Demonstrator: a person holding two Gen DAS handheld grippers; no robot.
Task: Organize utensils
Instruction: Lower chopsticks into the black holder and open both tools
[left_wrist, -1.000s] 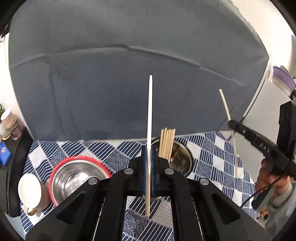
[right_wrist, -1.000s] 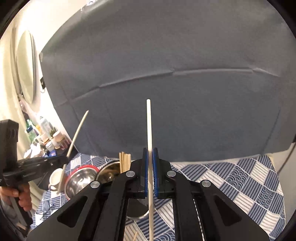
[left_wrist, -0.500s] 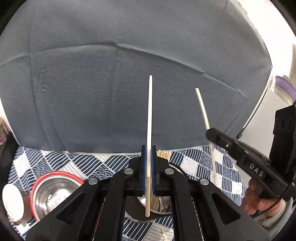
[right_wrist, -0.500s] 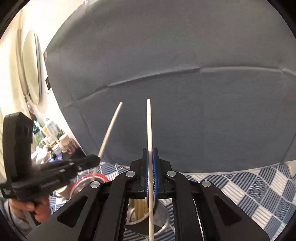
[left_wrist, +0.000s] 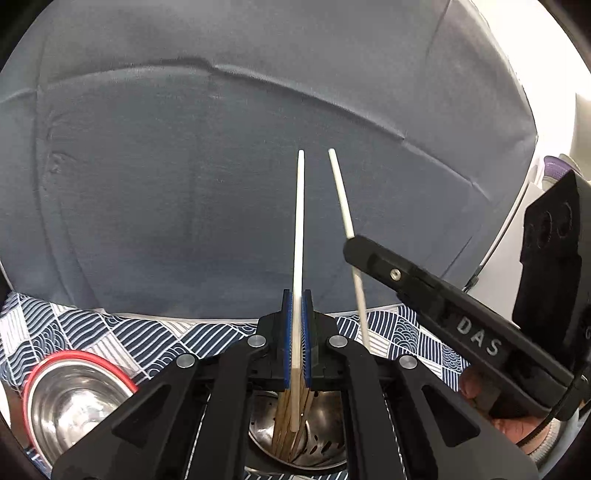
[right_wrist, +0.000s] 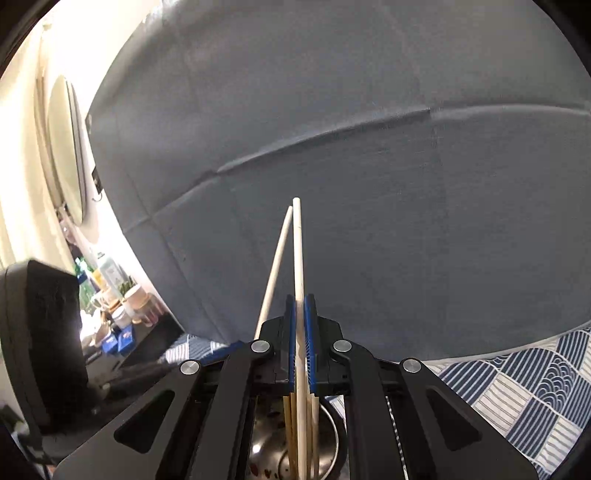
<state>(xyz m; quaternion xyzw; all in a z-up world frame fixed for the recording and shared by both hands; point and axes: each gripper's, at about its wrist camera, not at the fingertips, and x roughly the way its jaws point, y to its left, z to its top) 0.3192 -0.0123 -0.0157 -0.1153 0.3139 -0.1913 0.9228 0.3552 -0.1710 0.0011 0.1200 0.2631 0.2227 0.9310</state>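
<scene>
Left gripper (left_wrist: 297, 332): blue-padded fingers (left_wrist: 287, 339) clamped tight on a white chopstick (left_wrist: 298, 229). Stick runs upright through the pads, long axis near vertical, upper end against the grey backdrop (left_wrist: 184, 184), lower tip just above the perforated steel holder (left_wrist: 325, 446).

Holder sits directly below the fingers and carries a bundle of wooden chopsticks (left_wrist: 284, 421) standing inside, leaning slightly.

Right gripper (right_wrist: 300, 339): fingers likewise pinched shut on a second white chopstick (right_wrist: 297, 251), upright, lower end down among the wooden sticks in the holder (right_wrist: 332, 443).

In the left wrist view the right gripper's body (left_wrist: 443, 314) reads "DAS"; its stick tilts left at the top.

Steel bowl with red rim (left_wrist: 74, 398) left of the holder, on the blue-and-white patterned cloth (left_wrist: 110, 339).
</scene>
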